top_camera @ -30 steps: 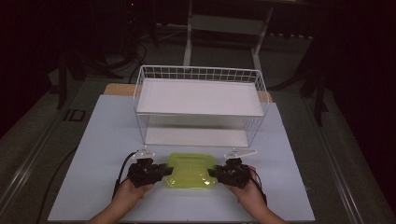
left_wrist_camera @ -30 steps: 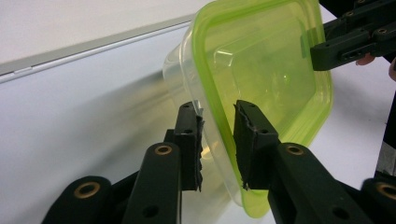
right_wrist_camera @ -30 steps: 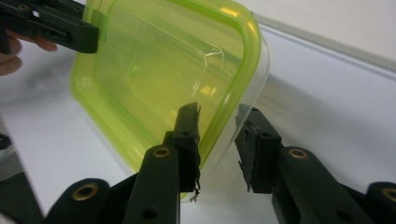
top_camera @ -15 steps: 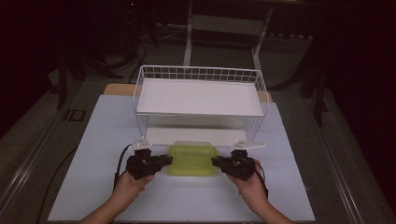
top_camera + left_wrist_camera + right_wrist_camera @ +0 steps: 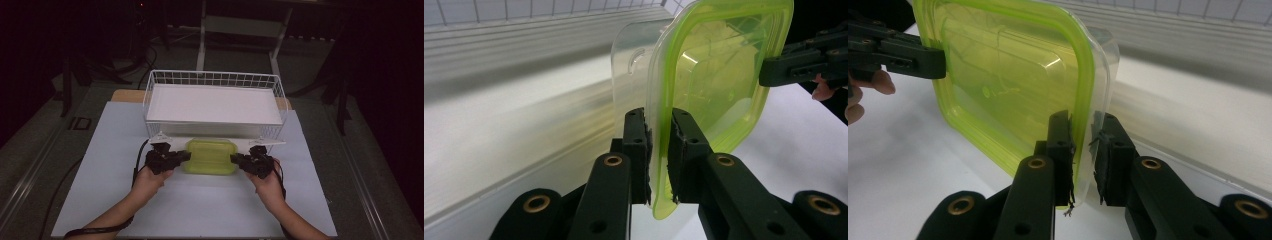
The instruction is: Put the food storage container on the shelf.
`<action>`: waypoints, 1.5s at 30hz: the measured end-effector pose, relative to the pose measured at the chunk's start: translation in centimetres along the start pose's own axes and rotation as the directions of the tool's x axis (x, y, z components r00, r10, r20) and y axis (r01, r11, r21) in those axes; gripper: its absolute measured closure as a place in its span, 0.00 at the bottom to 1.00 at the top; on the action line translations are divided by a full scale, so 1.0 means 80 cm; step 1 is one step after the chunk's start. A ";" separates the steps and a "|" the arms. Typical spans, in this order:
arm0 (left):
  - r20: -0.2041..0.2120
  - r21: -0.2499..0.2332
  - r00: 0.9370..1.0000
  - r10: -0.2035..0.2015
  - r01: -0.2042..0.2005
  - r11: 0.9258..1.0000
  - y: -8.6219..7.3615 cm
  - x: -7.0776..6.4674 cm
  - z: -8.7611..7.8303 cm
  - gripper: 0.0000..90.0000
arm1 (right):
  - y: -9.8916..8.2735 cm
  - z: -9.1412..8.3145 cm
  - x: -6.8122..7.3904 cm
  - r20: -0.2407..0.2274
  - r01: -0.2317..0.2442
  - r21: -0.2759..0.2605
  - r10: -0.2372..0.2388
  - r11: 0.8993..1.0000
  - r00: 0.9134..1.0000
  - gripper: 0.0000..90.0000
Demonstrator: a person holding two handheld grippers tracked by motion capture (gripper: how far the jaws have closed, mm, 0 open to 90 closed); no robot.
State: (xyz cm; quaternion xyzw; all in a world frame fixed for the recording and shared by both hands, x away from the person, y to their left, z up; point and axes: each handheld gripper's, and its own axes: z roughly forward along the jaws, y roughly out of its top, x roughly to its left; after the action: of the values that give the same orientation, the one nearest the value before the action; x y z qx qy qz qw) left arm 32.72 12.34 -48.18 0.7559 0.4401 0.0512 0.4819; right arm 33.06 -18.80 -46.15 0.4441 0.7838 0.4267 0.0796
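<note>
A clear food container with a yellow-green lid hangs between my two grippers, just in front of the white wire rack. My left gripper is shut on the rim at its left end; the pads pinch the lid's edge in the left gripper view. At the right end my right gripper is shut on the rim too, its jaws having just been closing with that rim between them. Each gripper view shows the container on edge, with the other gripper at its far end.
The wire rack has a white flat top and an open space beneath, at the back of the white table sheet. Bare sheet lies on both sides of the hands and toward the person. Dark floor and frame legs surround the table.
Both hands have carried the container away from the person and toward the rack, a little higher than before. It now sits close to the rack's front edge.
</note>
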 end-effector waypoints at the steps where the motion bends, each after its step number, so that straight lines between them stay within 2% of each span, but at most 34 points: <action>1: -0.004 -0.001 1.000 0.004 -0.004 1.000 -0.001 0.002 0.004 0.89 | 0.000 0.003 -0.003 0.007 -0.001 0.001 0.001 1.000 1.000 0.87; 3: -0.005 0.008 1.000 -0.005 0.005 1.000 -0.002 0.006 0.011 0.89 | -0.001 0.008 -0.007 0.015 0.002 0.007 -0.002 1.000 1.000 0.87; 7: -0.011 -0.012 1.000 -0.010 0.010 1.000 -0.001 0.014 0.020 0.89 | 0.000 0.018 -0.014 0.031 -0.003 0.008 0.003 1.000 1.000 0.87; 11: -0.013 -0.009 1.000 -0.026 0.026 1.000 -0.001 0.019 0.027 0.89 | 0.003 0.026 -0.020 0.042 -0.012 0.003 0.012 1.000 0.999 0.87; 14: -0.024 -0.004 0.999 -0.028 0.028 1.000 -0.001 0.024 0.032 0.89 | 0.003 0.033 -0.021 0.060 -0.001 0.001 0.001 1.000 0.998 0.86; 20: -0.022 -0.026 0.999 -0.046 0.045 0.999 0.004 0.028 0.037 0.88 | 0.006 0.042 -0.027 0.081 -0.003 -0.008 0.004 1.000 0.997 0.86; 23: -0.039 -0.039 0.999 -0.033 0.031 0.999 0.005 0.029 0.039 0.87 | 0.009 0.044 -0.029 0.084 -0.016 -0.017 0.017 1.000 0.996 0.85; 25: -0.029 -0.049 0.999 -0.041 0.040 0.998 0.005 0.033 0.040 0.87 | 0.011 0.045 -0.030 0.088 -0.022 -0.027 0.024 0.999 0.996 0.85; 29: -0.025 -0.055 0.999 -0.048 0.046 0.997 0.004 0.036 0.042 0.85 | 0.013 0.047 -0.029 0.110 -0.007 -0.041 0.011 0.999 0.994 0.84; 30: -0.035 -0.061 0.999 -0.042 0.040 0.997 0.005 0.037 0.043 0.85 | 0.014 0.048 -0.029 0.116 -0.003 -0.044 0.008 0.999 0.993 0.84; 32: -0.056 -0.070 0.998 -0.032 0.028 0.997 0.006 0.037 0.044 0.82 | 0.017 0.051 -0.026 0.152 0.013 -0.057 -0.004 0.998 0.988 0.82; 36: -0.087 -0.086 0.996 -0.024 0.017 0.996 0.008 0.038 0.049 0.77 | 0.019 0.057 -0.027 0.187 0.022 -0.073 -0.008 0.997 0.982 0.79; 39: -0.109 -0.097 0.994 -0.006 -0.005 0.995 0.008 0.037 0.053 0.73 | 0.018 0.063 -0.027 0.190 0.011 -0.075 0.003 0.997 0.982 0.71; 41: -0.129 -0.106 0.991 0.019 -0.032 0.994 0.008 0.035 0.057 0.69 | 0.018 0.066 -0.027 0.190 0.000 -0.081 0.015 0.997 0.982 0.69; 42: -0.129 -0.106 0.991 0.019 -0.032 0.994 0.008 0.035 0.057 0.67 | 0.018 0.066 -0.027 0.190 0.000 -0.081 0.015 0.997 0.982 0.69; 43: -0.137 -0.106 0.991 0.010 -0.025 0.994 0.008 0.035 0.060 0.64 | 0.017 0.068 -0.026 0.227 0.004 -0.084 0.015 0.996 0.974 0.69; 45: -0.126 -0.113 0.992 0.003 -0.017 0.993 0.008 0.039 0.063 0.64 | 0.016 0.070 -0.024 0.257 0.041 -0.091 -0.017 0.995 0.966 0.69</action>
State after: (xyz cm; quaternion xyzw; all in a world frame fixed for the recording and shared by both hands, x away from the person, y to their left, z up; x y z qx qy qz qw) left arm 37.48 11.04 -51.45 0.7248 0.4621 0.1261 0.4952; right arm 37.83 -16.56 -49.14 0.4796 0.7521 0.4014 0.2076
